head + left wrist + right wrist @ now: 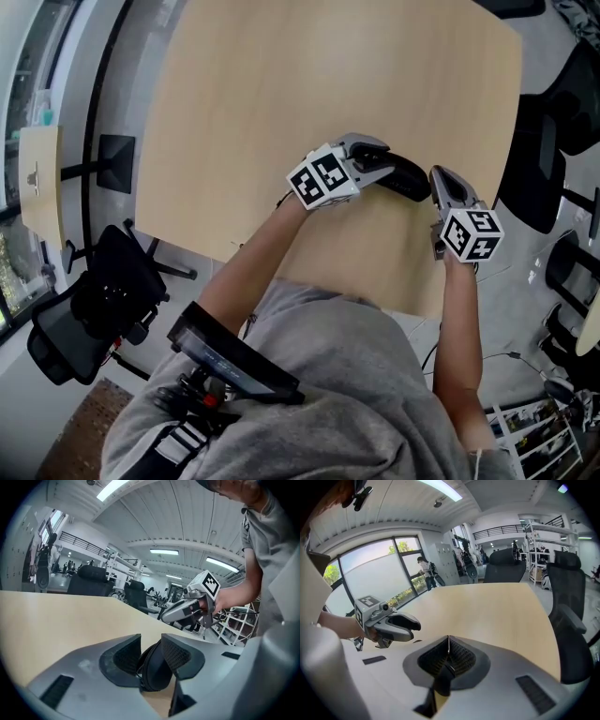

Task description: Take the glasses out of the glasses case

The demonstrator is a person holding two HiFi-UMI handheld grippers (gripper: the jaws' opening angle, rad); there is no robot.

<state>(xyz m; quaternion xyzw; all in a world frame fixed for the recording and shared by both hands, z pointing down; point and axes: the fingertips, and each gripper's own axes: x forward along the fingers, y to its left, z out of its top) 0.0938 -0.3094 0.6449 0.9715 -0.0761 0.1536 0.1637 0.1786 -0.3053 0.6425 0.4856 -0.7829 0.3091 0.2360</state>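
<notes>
**A:** Where is the glasses case, and is it open?

**B:** The glasses case point(408, 176) lies flat on the table point(309, 84), near the edge where the person stands. It is black and its lid is closed, so the inside is hidden.

**A:** What is around it?

**B:** The table has a light wooden top. The room is a big office hall with black chairs point(567, 616), tall windows point(379, 573) and long ceiling lights point(164, 552).

**A:** And how are the hands placed?

**B:** Both forearms point(253, 262) reach from the body over the near edge of the table. The left gripper point(151, 638) is at the left end of the case and points almost level. Its jaws stand apart, with that end of the case between the pads point(127, 657). The pads are just beside the case and I do not see them squeeze it. The right gripper point(448, 639) is at the other end, tilted down toward the table. Its jaws are pressed together with nothing between them.
</notes>
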